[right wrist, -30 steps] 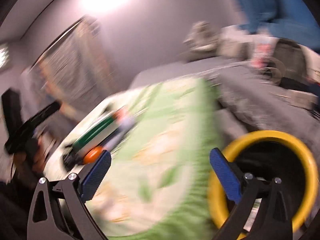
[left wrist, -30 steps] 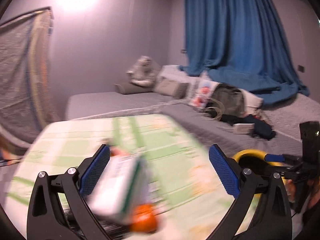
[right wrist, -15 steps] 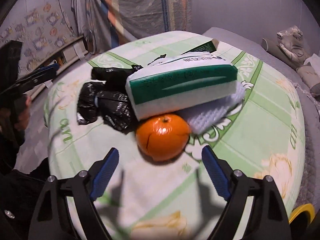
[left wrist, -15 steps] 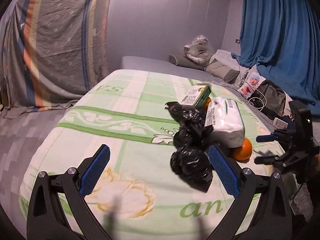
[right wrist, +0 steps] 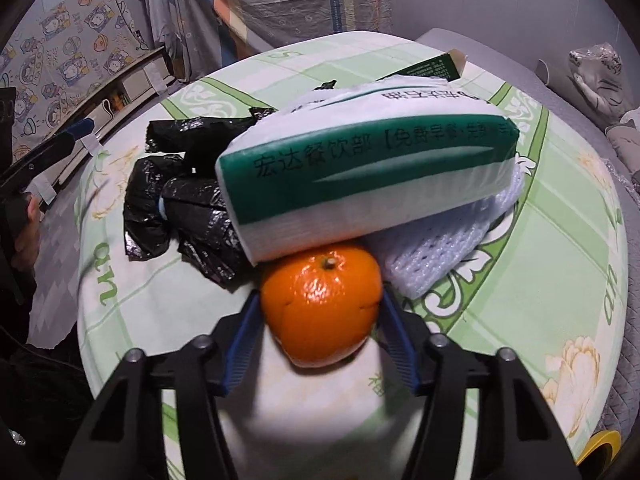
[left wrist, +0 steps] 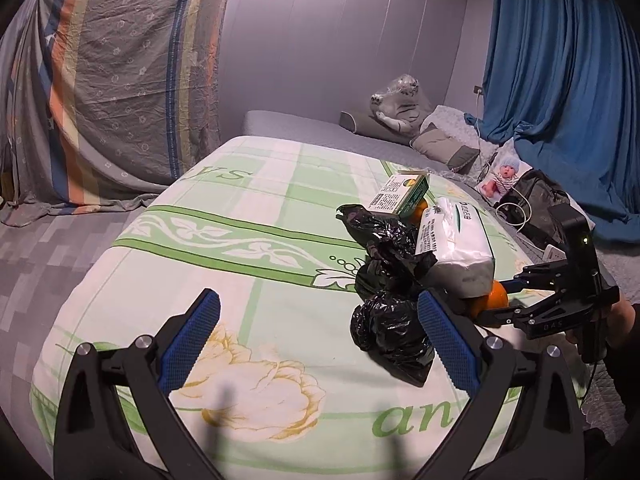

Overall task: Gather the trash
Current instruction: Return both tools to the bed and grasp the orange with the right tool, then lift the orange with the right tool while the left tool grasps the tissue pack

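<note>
A pile lies on a round table with a green floral cloth (left wrist: 224, 264). It holds a crumpled black plastic bag (left wrist: 390, 300), a white and green tissue pack (right wrist: 360, 176), a green carton (left wrist: 402, 194), white foam netting (right wrist: 436, 252) and an orange (right wrist: 322, 304). My right gripper (right wrist: 320, 312) has closed on the orange, pads touching both its sides. It also shows in the left wrist view (left wrist: 516, 296). My left gripper (left wrist: 316, 344) is open and empty, low over the cloth, just left of the black bag.
A grey bed with pillows, a wrapped plush toy (left wrist: 396, 106) and bags stands behind the table, under a blue curtain (left wrist: 560, 92). A striped sheet (left wrist: 120, 72) hangs at the left. A yellow bin rim (right wrist: 600, 446) shows low beside the table.
Both grippers swung from the bed side to the table pile. The right gripper moved in on the orange and its jaws narrowed onto it. The left gripper has stayed open.
</note>
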The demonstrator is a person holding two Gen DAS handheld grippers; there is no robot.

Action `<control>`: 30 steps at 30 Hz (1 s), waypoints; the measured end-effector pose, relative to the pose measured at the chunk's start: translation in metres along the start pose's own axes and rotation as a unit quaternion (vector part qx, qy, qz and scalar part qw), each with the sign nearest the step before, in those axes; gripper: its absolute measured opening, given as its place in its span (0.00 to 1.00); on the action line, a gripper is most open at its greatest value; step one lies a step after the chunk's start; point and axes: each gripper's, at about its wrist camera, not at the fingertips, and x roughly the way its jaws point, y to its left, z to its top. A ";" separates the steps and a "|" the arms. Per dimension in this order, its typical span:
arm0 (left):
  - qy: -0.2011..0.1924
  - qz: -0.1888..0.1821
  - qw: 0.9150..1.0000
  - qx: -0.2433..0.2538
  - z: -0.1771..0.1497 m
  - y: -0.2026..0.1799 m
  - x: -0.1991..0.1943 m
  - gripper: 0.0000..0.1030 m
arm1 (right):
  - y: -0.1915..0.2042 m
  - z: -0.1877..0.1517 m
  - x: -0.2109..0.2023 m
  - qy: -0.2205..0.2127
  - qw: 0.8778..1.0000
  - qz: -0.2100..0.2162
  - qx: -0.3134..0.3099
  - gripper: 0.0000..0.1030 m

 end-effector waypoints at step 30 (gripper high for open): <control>0.163 -0.152 0.960 0.171 0.064 -0.157 0.149 0.92 | -0.049 -0.113 -0.132 -0.176 0.962 0.096 0.187 0.42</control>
